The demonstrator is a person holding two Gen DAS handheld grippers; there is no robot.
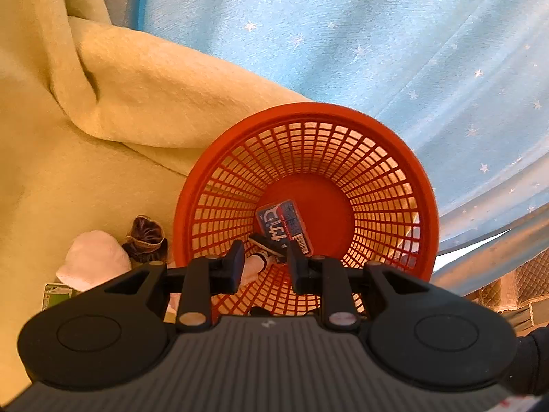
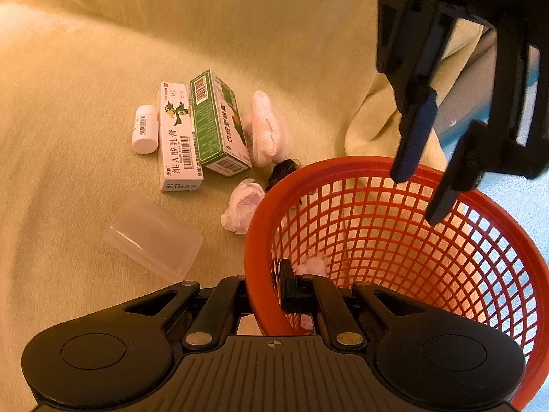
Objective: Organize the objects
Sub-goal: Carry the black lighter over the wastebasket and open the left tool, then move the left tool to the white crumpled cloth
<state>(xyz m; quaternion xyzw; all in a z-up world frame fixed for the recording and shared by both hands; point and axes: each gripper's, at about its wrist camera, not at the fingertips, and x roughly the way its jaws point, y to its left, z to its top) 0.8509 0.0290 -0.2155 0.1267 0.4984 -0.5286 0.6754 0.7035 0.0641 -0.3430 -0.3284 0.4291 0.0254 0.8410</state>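
A red mesh basket (image 1: 308, 111) stands on a yellow blanket. In it lie a blue box (image 1: 284, 223), a small black-and-white item (image 1: 267, 243) and something pale pink (image 2: 312, 267). My left gripper (image 1: 264, 250) hangs open above the basket's inside with nothing between its fingers; the right wrist view shows the left gripper (image 2: 418, 197) over the far rim. My right gripper (image 2: 264, 274) is shut on the basket's near rim (image 2: 260, 213), one finger inside and one outside. Left of the basket lie a white bottle (image 2: 145, 129), a pink-white box (image 2: 176, 137) and a green box (image 2: 216, 123).
A pink cloth (image 2: 269, 130), a crumpled pink tissue (image 2: 242, 209), a dark scrunchie (image 2: 283, 170) and a clear plastic cup (image 2: 152, 237) on its side lie on the yellow blanket (image 2: 85, 68). Blue star-patterned fabric (image 1: 377, 34) lies behind the basket.
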